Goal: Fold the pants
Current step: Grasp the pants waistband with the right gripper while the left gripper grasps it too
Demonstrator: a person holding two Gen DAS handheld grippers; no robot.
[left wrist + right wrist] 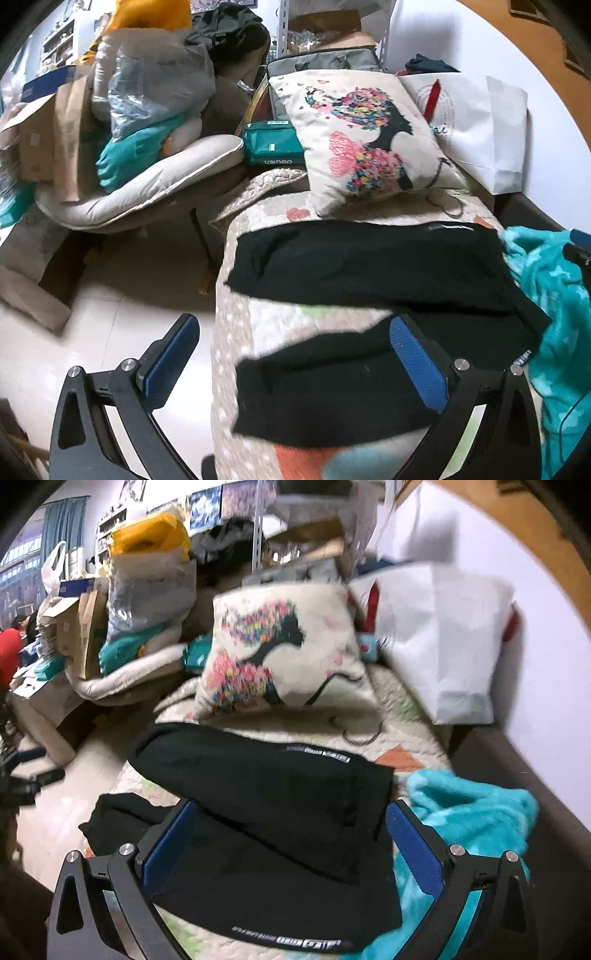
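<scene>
Black pants [369, 266] lie spread on a quilted bed [258, 332], both legs pointing left with a gap between them. My left gripper [295, 336] is open and empty, hovering over the near leg's end [325, 391]. In the right wrist view the pants [266, 805] show the waistband with white lettering [288, 939] nearest me. My right gripper [291, 819] is open wide just above the waist end, with nothing between its blue pads.
A floral cushion [365, 136] and a white paper bag [480, 125] sit at the bed's far end. A turquoise fleece [554, 332] lies to the right of the pants. A cluttered chair [140, 173] and boxes stand left, across the pale floor [110, 325].
</scene>
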